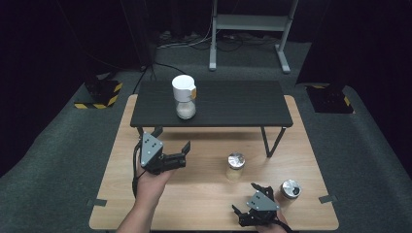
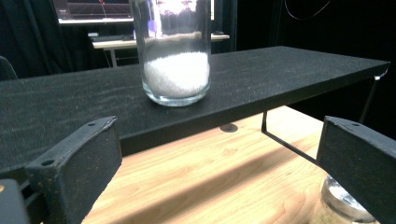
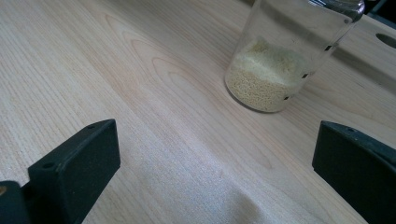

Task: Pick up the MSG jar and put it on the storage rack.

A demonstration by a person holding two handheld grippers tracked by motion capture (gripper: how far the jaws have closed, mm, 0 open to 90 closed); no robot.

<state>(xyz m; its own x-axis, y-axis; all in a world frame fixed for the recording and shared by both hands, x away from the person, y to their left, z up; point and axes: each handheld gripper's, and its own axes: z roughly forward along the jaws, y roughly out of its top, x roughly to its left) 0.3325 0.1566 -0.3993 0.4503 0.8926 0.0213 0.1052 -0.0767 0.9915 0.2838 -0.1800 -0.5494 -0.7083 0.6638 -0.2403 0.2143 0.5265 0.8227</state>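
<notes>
The left tongs (image 1: pixel 174 145) hang released over the wooden table (image 1: pixel 204 194), jaws spread wide with nothing between them, just in front of the low black shelf (image 1: pixel 233 104) that stands on the table. The left gripper view looks along those jaws at the shelf (image 2: pixel 280 74) and the jar of white grains (image 2: pixel 175 51) standing upright on it, long axis vertical; the white grains fill only the bottom part of the clear glass. From the high view that same jar (image 1: pixel 185 97) carries a white cap with a small yellow tag at its side, which the left gripper view cuts off at the top. The right tongs (image 1: pixel 244 197) are released too, held low at the near edge of the table, jaws parted and empty. The right gripper view faces a jar of yellow grains (image 3: pixel 285 56) standing on the bare wood (image 3: pixel 116 70), well ahead of the jaws and off to their right; the grains lie in a mound at the bottom, and the glass above them is clear. The high view shows this jar (image 1: pixel 235 166) from above, upright with a shiny metal lid, near the middle of the table between the two tongs. It also shows a second metal-lidded jar (image 1: pixel 290 190) just beside the right tongs, whose contents cannot be told. At the lower right corner of the left gripper view, a metal lid (image 2: pixel 343 205) peeks out behind the right jaw.
</notes>
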